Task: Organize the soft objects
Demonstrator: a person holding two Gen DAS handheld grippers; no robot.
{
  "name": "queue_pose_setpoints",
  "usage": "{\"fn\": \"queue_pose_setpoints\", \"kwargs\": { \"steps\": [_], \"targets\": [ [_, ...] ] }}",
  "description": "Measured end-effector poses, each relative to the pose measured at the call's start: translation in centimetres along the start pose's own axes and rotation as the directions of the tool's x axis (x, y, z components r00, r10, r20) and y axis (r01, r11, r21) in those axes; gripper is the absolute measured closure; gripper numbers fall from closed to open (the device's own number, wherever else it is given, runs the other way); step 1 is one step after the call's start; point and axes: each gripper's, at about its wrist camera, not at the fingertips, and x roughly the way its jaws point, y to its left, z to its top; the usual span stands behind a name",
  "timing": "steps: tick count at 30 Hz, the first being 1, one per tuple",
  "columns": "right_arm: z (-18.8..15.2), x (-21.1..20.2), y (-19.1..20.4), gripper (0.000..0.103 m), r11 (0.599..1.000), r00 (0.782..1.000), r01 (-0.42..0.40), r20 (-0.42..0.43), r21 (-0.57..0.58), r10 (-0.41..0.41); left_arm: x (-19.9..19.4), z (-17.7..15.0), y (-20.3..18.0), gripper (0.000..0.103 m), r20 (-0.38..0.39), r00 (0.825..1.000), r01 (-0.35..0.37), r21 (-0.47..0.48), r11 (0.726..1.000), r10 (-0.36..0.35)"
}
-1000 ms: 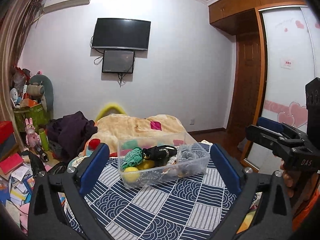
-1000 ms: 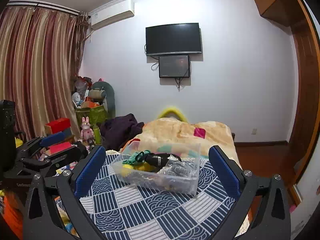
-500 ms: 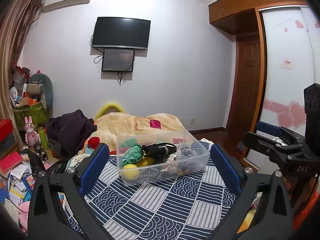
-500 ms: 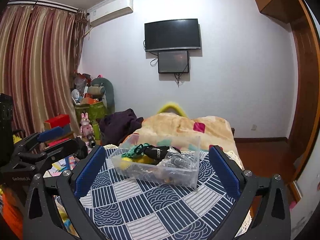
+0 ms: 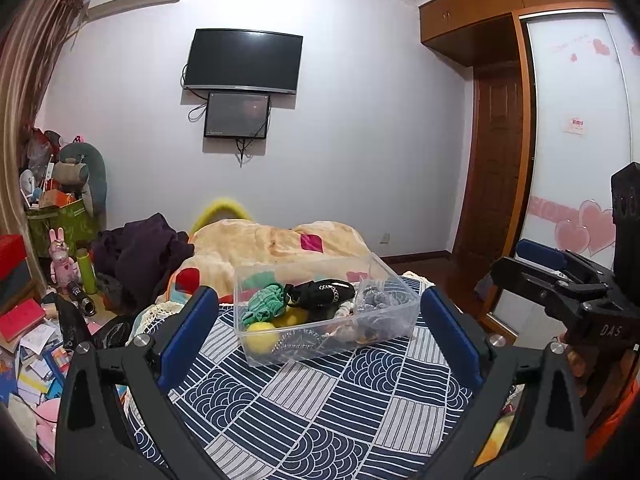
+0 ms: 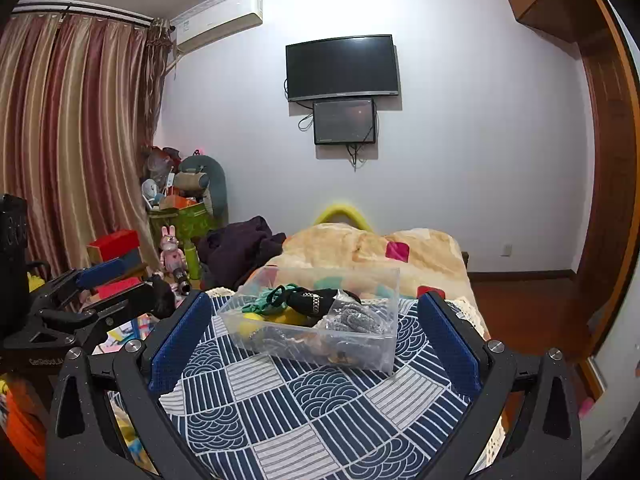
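1. A clear plastic bin (image 5: 326,312) sits on the bed's navy patterned cover (image 5: 320,412), holding a crumpled green cloth (image 5: 266,306), a black studded piece (image 5: 324,292), a yellow ball (image 5: 260,334) and grey knit (image 6: 354,318).
2. Left gripper (image 5: 320,340) and right gripper (image 6: 314,344) both hang spread wide, empty, short of the bin.
3. A beige fleece blanket (image 5: 276,240) lies bunched behind it.

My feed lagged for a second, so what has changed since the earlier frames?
Little. Both views have tilted slightly downward, so the clear plastic bin sits a bit higher in frame. The left gripper and right gripper stay wide open and empty, short of the bin. Nothing was grasped or released. The green cloth, black item and yellow ball lie unmoved inside the bin.
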Motion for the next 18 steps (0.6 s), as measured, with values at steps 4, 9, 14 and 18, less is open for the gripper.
{"fn": "queue_pose_setpoints", "kwargs": {
  "steps": [4, 9, 14, 18],
  "targets": [
    [-0.02, -0.06, 0.07, 0.0, 1.0, 1.0, 0.0, 0.0, 0.003, 0.0, -0.04, -0.06, 0.05, 0.001, -0.002, 1.0, 0.0, -0.002, 1.0, 0.0],
    [-0.07, -0.1, -0.02, 0.0, 1.0, 1.0, -0.001, -0.002, 0.011, 0.001, -0.04, -0.07, -0.23, 0.001, -0.004, 1.0, 0.0, 0.007, 1.0, 0.0],
    [-0.07, -0.1, -0.05, 0.0, 1.0, 1.0, 0.003, -0.002, 0.012, -0.003, -0.11, -0.09, -0.29, 0.001, -0.003, 1.0, -0.002, 0.006, 1.0, 0.002],
    [-0.12, -0.12, -0.09, 0.0, 1.0, 1.0, 0.003, -0.002, 0.016, -0.003, -0.13, -0.05, -0.22, 0.001, 0.0, 1.0, 0.001, 0.0, 1.0, -0.001]
  ]
}}
